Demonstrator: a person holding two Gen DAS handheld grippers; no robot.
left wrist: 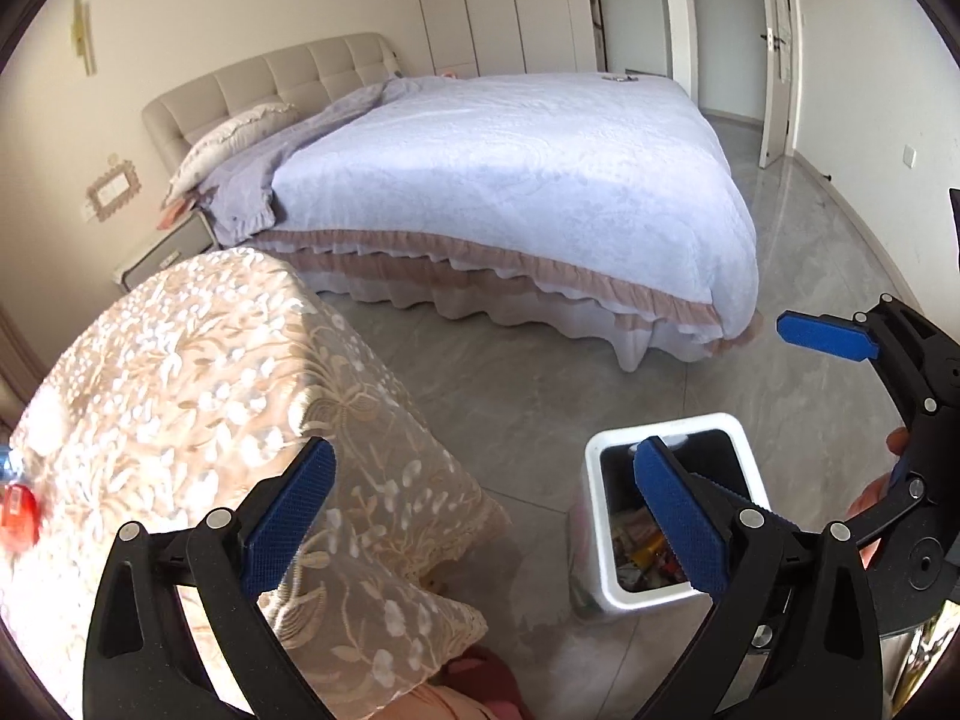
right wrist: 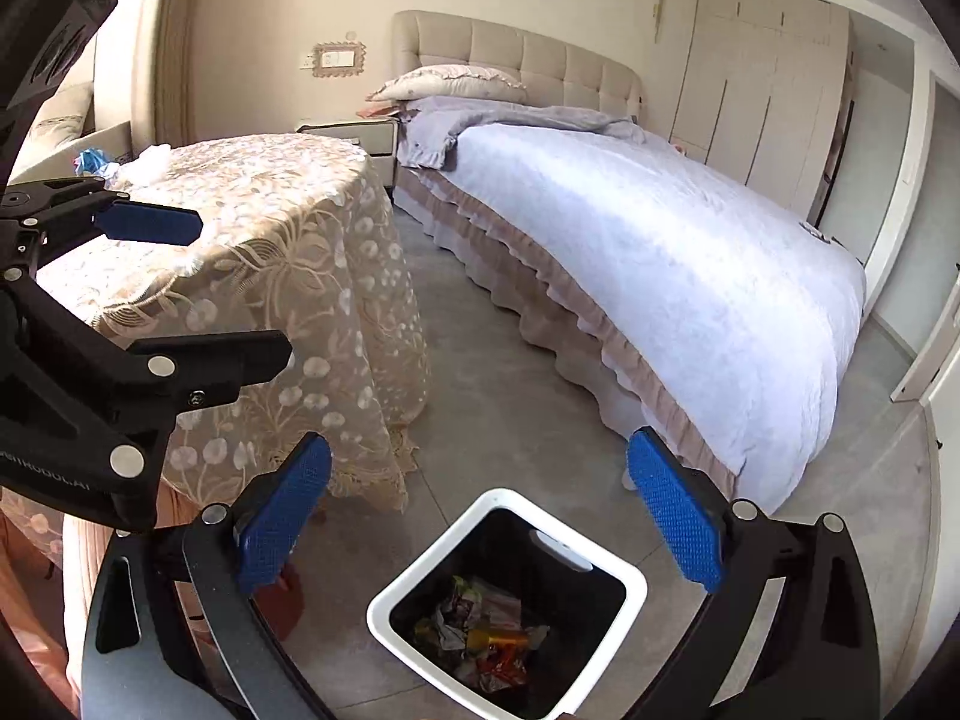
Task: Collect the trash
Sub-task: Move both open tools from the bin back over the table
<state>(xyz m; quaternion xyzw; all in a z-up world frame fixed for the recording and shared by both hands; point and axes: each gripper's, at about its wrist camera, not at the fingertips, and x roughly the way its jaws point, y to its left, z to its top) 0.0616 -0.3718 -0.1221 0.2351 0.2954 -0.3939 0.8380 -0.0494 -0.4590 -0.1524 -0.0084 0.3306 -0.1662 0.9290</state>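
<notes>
Trash, crumpled colourful wrappers and paper (right wrist: 480,639), lies at the bottom of the white square plastic bin with black inside (right wrist: 630,585), which stands on the grey tiled floor (right wrist: 480,372) between my table and the bed. My right gripper (right wrist: 480,525) hangs right above the bin mouth, blue textured pads (right wrist: 675,519) spread wide, nothing between them. My left gripper (left wrist: 480,525) is spread too, empty, its left finger over the tablecloth edge, its right finger over the bin (left wrist: 735,438) in the left wrist view. Round table under a beige lace floral tablecloth (right wrist: 288,228) sits just beside the bin; on its far side I see blue and white crumpled bits (right wrist: 96,161), too small to identify. In the left view a red object (left wrist: 18,510) sits at the table edge, blurred. Large bed with pale lilac quilt and pink frill (left wrist: 510,180) is near, beige tufted headboard (right wrist: 540,54) behind it. White wardrobe doors (right wrist: 762,96) stand further back.
</notes>
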